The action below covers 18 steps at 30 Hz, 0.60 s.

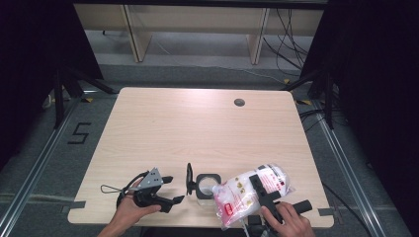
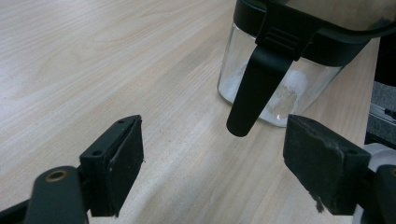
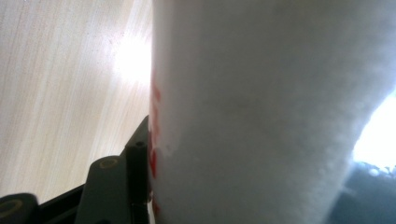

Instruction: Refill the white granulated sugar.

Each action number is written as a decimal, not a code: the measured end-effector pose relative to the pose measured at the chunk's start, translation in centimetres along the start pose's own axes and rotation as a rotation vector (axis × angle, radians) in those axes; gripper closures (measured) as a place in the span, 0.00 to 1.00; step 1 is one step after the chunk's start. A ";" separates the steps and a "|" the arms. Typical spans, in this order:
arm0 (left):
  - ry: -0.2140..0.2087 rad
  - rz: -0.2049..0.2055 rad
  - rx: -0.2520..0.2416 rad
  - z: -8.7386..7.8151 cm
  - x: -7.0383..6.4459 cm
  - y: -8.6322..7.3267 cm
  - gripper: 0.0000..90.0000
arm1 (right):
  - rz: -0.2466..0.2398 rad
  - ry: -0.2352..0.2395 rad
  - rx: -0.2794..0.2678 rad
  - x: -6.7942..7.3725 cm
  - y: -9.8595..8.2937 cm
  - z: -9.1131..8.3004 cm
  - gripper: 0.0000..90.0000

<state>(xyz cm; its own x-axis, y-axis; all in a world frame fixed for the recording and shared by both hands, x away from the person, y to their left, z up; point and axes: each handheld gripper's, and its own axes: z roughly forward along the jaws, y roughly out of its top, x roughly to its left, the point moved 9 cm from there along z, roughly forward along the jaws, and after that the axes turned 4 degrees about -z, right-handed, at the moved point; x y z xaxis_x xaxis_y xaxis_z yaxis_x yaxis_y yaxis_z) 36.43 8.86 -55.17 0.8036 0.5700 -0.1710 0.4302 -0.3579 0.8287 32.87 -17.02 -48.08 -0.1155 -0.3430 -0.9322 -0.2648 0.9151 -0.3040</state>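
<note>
A small glass jar (image 1: pixel 206 187) with a black collar stands near the table's front edge, its black lid (image 1: pixel 188 178) swung up on its left side. In the left gripper view the jar (image 2: pixel 285 91) has white powder in its bottom and a black clasp (image 2: pixel 254 88) hanging down its side. My left gripper (image 1: pixel 175 189) (image 2: pixel 219 163) is open just left of the jar, jaws pointing at it, with nothing between them. My right gripper (image 1: pixel 258 183) is shut on a clear bag of white powder with red print (image 1: pixel 236 193) (image 3: pixel 261 102), held tilted right of the jar.
The light wooden table (image 1: pixel 197 128) has a round cable hole (image 1: pixel 239 102) at the back right. A thin black wire loop (image 1: pixel 109 189) lies left of my left hand. Dark stands and cables flank the table on the floor.
</note>
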 end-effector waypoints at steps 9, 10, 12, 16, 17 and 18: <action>0.003 -0.009 0.006 -0.1 0.0 0.0 0.22 | -0.040 -0.017 -0.007 -0.5 0.1 0.0 0.46; 0.000 -0.009 0.000 0.0 0.0 0.0 0.22 | -0.036 -0.017 -0.009 -0.5 0.2 0.0 0.46; 0.005 -0.005 0.002 -0.1 0.0 -0.1 0.22 | -0.034 -0.015 -0.015 -0.5 0.3 0.0 0.46; 0.002 -0.004 0.001 -0.1 0.0 -0.1 0.22 | -0.027 -0.009 -0.004 -0.4 0.2 -0.1 0.46; 0.001 -0.006 -0.005 -0.1 0.0 -0.1 0.22 | -0.027 -0.013 -0.004 -0.4 0.2 -0.1 0.46; 0.000 0.017 0.006 -0.2 0.1 -0.1 0.22 | -0.029 -0.013 -0.004 -0.4 0.2 -0.1 0.46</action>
<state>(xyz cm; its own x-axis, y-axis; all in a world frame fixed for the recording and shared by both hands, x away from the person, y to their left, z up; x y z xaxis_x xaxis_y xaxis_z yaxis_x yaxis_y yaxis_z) 36.41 9.11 -55.16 0.8106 0.5641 -0.1571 0.4193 -0.3719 0.8282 32.77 -16.73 -47.72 -0.0952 -0.3662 -0.9256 -0.2719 0.9041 -0.3297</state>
